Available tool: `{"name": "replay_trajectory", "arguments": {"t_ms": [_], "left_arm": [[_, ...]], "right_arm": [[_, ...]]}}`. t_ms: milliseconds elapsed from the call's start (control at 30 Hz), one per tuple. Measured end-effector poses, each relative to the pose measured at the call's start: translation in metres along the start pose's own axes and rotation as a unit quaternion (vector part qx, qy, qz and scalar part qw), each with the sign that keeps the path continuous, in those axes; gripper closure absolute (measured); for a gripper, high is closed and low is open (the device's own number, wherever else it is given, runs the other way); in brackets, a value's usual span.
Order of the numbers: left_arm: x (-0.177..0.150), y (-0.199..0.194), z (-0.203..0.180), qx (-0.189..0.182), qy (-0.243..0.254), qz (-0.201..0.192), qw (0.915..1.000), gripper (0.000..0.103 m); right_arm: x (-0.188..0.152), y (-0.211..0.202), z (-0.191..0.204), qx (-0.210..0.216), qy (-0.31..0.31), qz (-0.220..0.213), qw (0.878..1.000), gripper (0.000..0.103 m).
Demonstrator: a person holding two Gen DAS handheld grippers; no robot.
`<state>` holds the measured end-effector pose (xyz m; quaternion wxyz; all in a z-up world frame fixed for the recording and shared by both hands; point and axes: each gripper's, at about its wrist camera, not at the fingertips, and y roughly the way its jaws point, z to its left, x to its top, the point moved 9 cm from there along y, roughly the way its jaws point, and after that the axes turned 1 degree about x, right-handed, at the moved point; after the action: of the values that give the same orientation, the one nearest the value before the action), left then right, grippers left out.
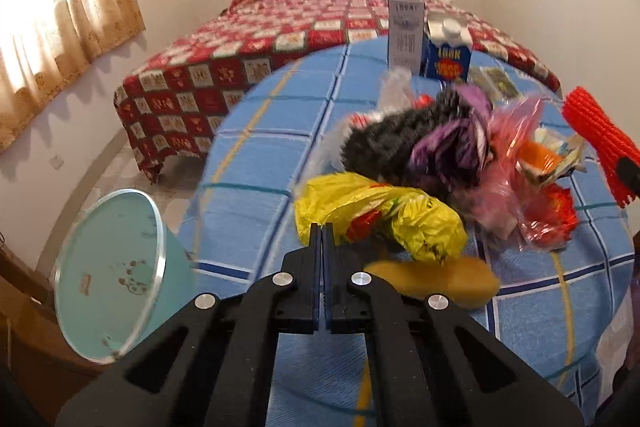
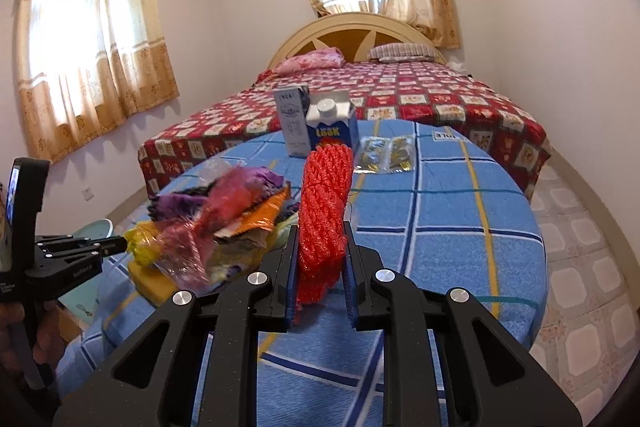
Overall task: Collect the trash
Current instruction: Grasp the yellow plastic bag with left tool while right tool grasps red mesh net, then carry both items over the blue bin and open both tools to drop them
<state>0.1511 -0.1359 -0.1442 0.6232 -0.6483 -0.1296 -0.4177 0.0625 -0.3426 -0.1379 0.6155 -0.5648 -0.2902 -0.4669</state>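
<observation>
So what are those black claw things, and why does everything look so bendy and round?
A person holds one claw in each hand, like big tongs. Each claw carries a wide-eyed camera, which bends the pictures. One picture looks along the left claw, the other along the right claw. The left claw is shut at the edge of a yellow bag; whether it pinches it is hard to tell. The right claw squeezes a red net. On the blue checked cloth lie crumpled wrappers and two cartons. A pale green bin waits beside the table.

glossy yellow plastic bag point(image 1: 380, 215); coarse red netting point(image 2: 326, 211).
</observation>
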Motion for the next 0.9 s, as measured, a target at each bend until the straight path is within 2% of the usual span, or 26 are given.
{"name": "replay_trajectory", "arguments": {"t_ms": [133, 200, 367, 567, 767, 900], "left_arm": [[0.005, -0.025, 0.020, 0.014, -0.006, -0.022, 0.9996, 0.103], [0.007, -0.035, 0.035, 0.033, -0.010, -0.031, 0.9989, 0.103], [0.005, -0.049, 0.066, 0.059, -0.022, -0.037, 0.9973, 0.103], [-0.012, -0.042, 0.114, 0.111, -0.041, -0.011, 0.9929, 0.103], [-0.031, -0.040, 0.170, 0.181, -0.054, 0.006, 0.9820, 0.103], [-0.040, -0.040, 0.199, 0.212, -0.062, 0.014, 0.9752, 0.103]], "right_arm": [[0.008, -0.007, 0.017, 0.015, -0.011, -0.008, 1.000, 0.084], [0.013, -0.011, 0.028, 0.023, -0.019, -0.015, 0.999, 0.084], [0.023, -0.013, 0.056, 0.046, -0.035, -0.024, 0.998, 0.084], [0.028, 0.004, 0.100, 0.088, -0.055, -0.014, 0.994, 0.084], [0.024, 0.036, 0.154, 0.126, -0.089, 0.008, 0.988, 0.084], [0.020, 0.051, 0.187, 0.142, -0.112, 0.017, 0.983, 0.084]]}}
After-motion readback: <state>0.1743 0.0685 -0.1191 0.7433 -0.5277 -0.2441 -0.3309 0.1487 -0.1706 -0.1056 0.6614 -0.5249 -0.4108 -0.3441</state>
